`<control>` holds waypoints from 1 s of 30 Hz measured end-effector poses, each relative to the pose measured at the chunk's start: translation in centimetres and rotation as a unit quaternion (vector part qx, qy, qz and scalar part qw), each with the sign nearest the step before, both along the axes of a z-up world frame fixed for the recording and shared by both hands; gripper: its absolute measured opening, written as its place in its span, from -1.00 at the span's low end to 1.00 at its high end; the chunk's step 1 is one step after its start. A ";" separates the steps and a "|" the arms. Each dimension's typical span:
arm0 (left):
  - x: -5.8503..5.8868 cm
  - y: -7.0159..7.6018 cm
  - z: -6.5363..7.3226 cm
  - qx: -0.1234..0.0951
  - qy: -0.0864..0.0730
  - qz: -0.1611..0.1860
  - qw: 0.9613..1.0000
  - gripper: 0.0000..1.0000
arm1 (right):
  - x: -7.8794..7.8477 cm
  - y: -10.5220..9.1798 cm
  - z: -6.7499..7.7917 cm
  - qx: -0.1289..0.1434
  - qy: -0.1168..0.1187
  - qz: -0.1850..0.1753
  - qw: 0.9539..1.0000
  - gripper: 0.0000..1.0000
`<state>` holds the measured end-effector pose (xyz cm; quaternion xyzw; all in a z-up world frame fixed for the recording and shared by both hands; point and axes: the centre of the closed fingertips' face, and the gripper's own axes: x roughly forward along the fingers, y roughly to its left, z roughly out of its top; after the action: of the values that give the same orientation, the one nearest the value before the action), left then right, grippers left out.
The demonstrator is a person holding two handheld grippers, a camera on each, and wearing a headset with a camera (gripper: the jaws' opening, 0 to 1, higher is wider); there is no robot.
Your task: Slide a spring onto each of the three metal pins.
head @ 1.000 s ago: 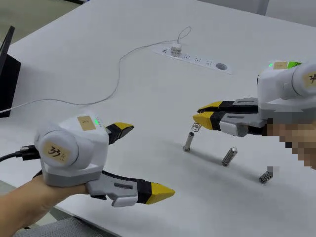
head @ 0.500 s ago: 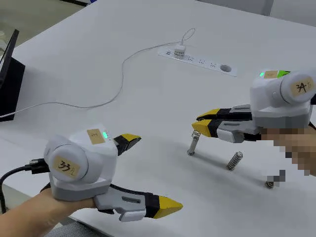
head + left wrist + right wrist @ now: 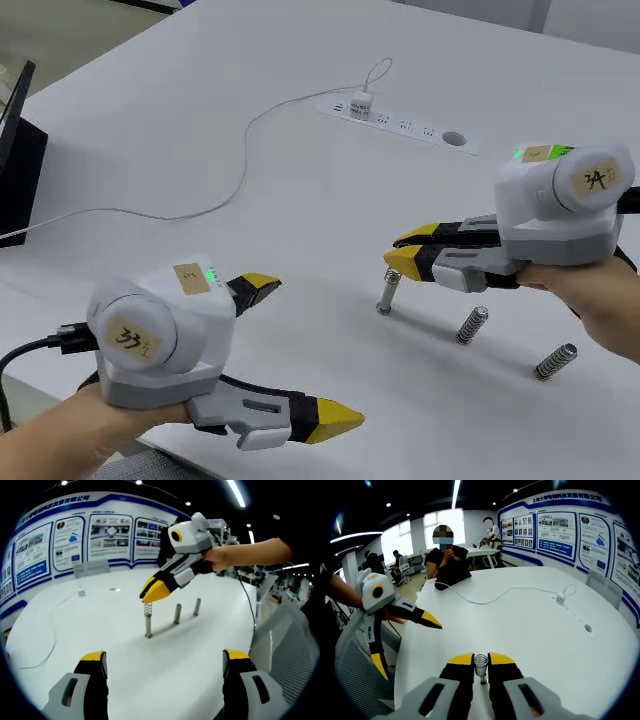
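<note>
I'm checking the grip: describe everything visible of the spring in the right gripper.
The spring is a small coil of bright silvery wire, held upright and pinched between the yellow tips of the right gripper. Its lower end sits over the top of a metal pin standing on the white table.

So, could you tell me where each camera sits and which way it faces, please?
Head view: on the headset, looking down at the table; left hand, right hand, left claw, right claw show.
Left gripper view: on the left claw, facing the right claw; own open jaws below.
Right gripper view: on the right claw, facing the spring it grips; left claw at left.
Shared: all show the spring on one pin.
</note>
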<state>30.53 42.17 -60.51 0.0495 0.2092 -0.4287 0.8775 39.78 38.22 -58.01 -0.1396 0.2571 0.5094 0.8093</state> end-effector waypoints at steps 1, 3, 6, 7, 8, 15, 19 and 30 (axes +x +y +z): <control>0.0 0.0 0.1 -0.001 0.000 0.001 1.000 0.96 | 0.0 0.0 0.0 -0.001 -0.002 0.002 1.000 -0.79; 0.1 0.2 0.1 -0.001 0.001 0.004 1.000 0.96 | 0.1 0.0 0.0 -0.002 -0.003 -0.001 1.000 -0.79; 0.3 0.3 0.3 -0.007 0.000 0.011 1.000 0.95 | 0.3 -0.1 0.0 -0.006 -0.002 -0.010 1.000 -0.79; 0.3 0.3 0.3 -0.009 0.001 0.012 1.000 0.95 | 0.4 -0.4 -0.2 -0.015 0.000 -0.013 1.000 -0.79; 0.3 0.3 0.3 -0.009 0.001 0.012 1.000 0.95 | 0.4 -0.4 -0.2 -0.014 0.001 -0.014 1.000 -0.78; 0.1 0.2 0.0 -0.004 0.005 0.007 1.000 0.95 | 0.5 -0.4 -1.4 -0.021 0.012 -0.015 1.000 -0.78; 0.3 0.4 -0.1 -0.007 0.007 0.012 1.000 0.94 | 0.7 -0.2 -2.0 -0.025 0.017 -0.016 0.999 -0.78; 0.0 0.3 -0.6 0.004 0.014 0.003 1.000 0.93 | 0.5 -0.3 -3.6 -0.038 0.025 -0.027 0.999 -0.78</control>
<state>30.51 42.42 -61.12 0.0460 0.2232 -0.4258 0.8757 40.31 37.91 -61.66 -0.1506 0.2999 0.4806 0.8102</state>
